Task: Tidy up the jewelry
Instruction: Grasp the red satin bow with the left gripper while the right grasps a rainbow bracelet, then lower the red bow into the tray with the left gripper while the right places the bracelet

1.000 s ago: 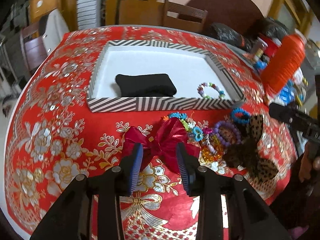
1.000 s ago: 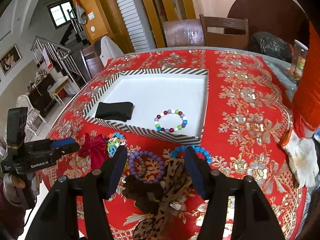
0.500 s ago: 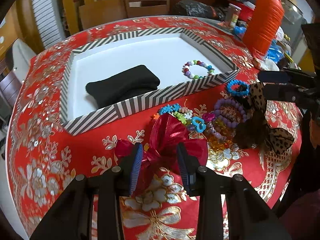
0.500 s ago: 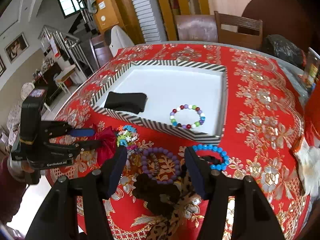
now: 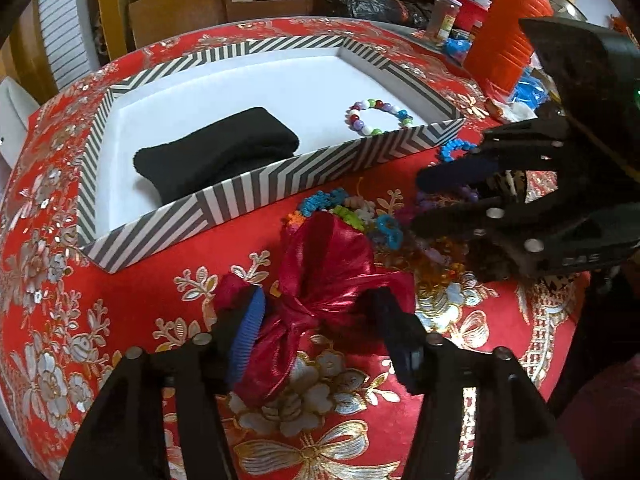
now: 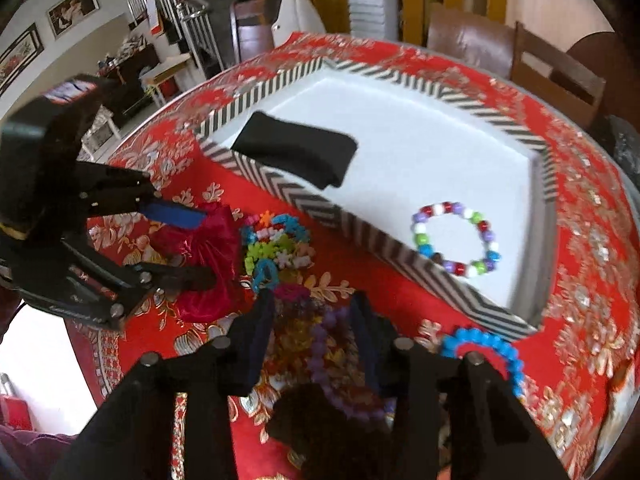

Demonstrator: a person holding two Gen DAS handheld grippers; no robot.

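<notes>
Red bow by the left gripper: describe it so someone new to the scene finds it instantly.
Start at the striped tray on the red floral tablecloth. In front of its near wall lies a heap of bead bracelets; the red bow sits at the heap's left end, between the open left gripper's fingers. It is the only shiny fabric piece there: its neighbours are plastic beads and a leopard-print bow.

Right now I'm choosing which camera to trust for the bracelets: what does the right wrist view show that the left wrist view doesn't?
Only the right wrist view: the purple bracelet between the right gripper fingers, and the whole blue bracelet.
Only the left wrist view: an orange container and a jar.
Both: the striped box, black cloth, multicoloured bracelet, red bow.
</notes>
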